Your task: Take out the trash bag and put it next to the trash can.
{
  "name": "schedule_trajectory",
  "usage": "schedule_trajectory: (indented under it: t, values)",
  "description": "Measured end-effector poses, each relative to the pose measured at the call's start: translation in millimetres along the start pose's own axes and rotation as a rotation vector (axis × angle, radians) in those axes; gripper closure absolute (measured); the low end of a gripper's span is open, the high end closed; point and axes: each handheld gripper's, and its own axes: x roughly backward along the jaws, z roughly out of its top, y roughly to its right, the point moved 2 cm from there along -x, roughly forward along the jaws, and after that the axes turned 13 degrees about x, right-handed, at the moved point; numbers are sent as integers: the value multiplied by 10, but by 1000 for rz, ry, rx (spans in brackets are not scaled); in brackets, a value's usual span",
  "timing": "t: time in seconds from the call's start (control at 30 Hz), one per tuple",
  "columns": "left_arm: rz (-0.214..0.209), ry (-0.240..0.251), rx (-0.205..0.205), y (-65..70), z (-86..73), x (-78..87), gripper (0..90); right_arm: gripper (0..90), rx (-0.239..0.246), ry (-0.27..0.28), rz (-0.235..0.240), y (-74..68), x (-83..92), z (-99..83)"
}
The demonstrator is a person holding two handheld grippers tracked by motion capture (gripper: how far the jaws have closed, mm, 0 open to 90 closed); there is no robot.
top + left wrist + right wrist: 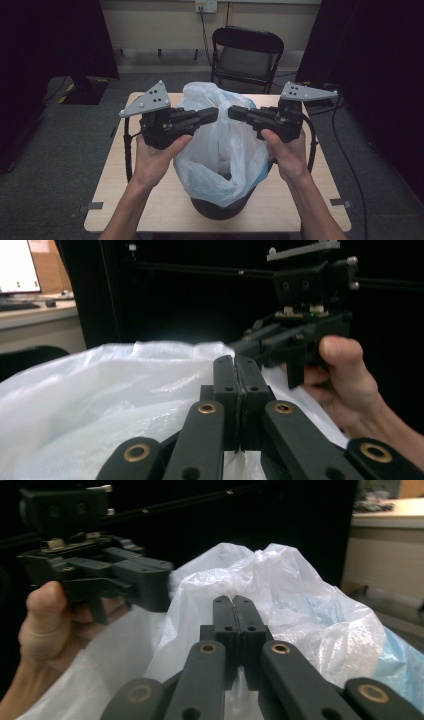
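Note:
A white translucent plastic bag (pixel 220 150) rises out of a black bin (pixel 220 210) at the table's front middle. Some pale blue film (pixel 247 102) shows at its far right side. My left gripper (pixel 214 115) is shut on the bag's upper left rim, and my right gripper (pixel 232 112) is shut on the upper right rim. The two tips face each other a short gap apart. In the left gripper view the jaws (pixel 235 360) are pressed together over the bag (pixel 100 400). In the right gripper view the shut jaws (pixel 233 600) pinch bunched film (pixel 300 610).
The bin stands on a small wooden table (pixel 150 200) with tape marks at its front corners. A black folding chair (pixel 247 55) stands behind the table. Dark curtains hang on both sides and cables run along the grey floor at the right.

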Motion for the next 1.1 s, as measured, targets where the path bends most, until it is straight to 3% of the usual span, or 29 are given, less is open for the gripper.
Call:
schedule_trajectory:
  t: [0.07, 0.1, 0.13, 0.17, 0.23, 0.33, 0.37, 0.43, 0.47, 0.53, 0.57, 0.6, 0.63, 0.67, 0.73, 0.77, 0.83, 0.9, 0.97, 1.1]
  values:
    - [1, 8, -9, 32, 28, -12, 895, 885, 7, 24, 37, -54, -10, 36]
    - [-3, 8, -4, 28, 23, -25, 895, 783, 20, 35, 91, -102, -22, 38]
    - [-3, 8, -4, 28, 23, -25, 895, 783, 20, 35, 91, -102, -22, 38]
    - [-4, 8, 5, 3, 8, -32, 894, 676, 22, 31, 69, -122, -25, 13]
    - [-13, 8, 20, -26, -8, -45, 895, 552, -6, 42, 137, -111, -34, -21]
    - [-12, 8, 30, -41, -14, -68, 895, 476, -6, 28, 134, -119, -58, -48]
    - [-23, 6, 33, -33, -5, -98, 895, 410, -8, -9, 123, -134, -112, -67]
    - [-29, 2, 29, -19, 2, -114, 895, 401, -2, -28, 114, -143, -146, -76]
    - [-43, -2, 23, 20, 13, -146, 895, 413, 12, -67, 100, -164, -218, -93]
    - [-44, -5, 18, 38, 19, -161, 895, 603, 28, -101, 92, -186, -274, -107]
    - [-41, -8, 5, 62, 27, -171, 894, 661, 34, -107, 93, -194, -287, -109]
    - [-41, -8, 5, 62, 27, -171, 892, 661, 34, -107, 93, -194, -287, -109]
    - [-46, -5, 8, 63, 26, -168, 892, 773, 28, -109, 93, -195, -288, -107]
    - [-33, 16, 22, 50, 27, -150, 743, 863, 21, -94, 87, -180, -258, -88]
    - [-19, 21, 25, 41, 28, -138, 532, 883, 14, -73, 79, -149, -219, -55]
    - [11, 36, 30, 19, 29, -102, 440, 887, 10, -63, 74, -136, -198, -33]
    - [16, 56, 39, -4, 24, -56, 317, 890, 10, -43, 62, -112, -157, 20]
    - [23, 63, 34, -13, 16, -31, 268, 890, 13, -34, 56, -101, -139, 50]
    - [64, 70, 15, -41, -16, 19, 201, 892, 18, -10, 45, -78, -91, 151]
    - [63, 45, 17, -71, -61, -7, 155, 892, 35, 35, 38, -92, -45, 308]
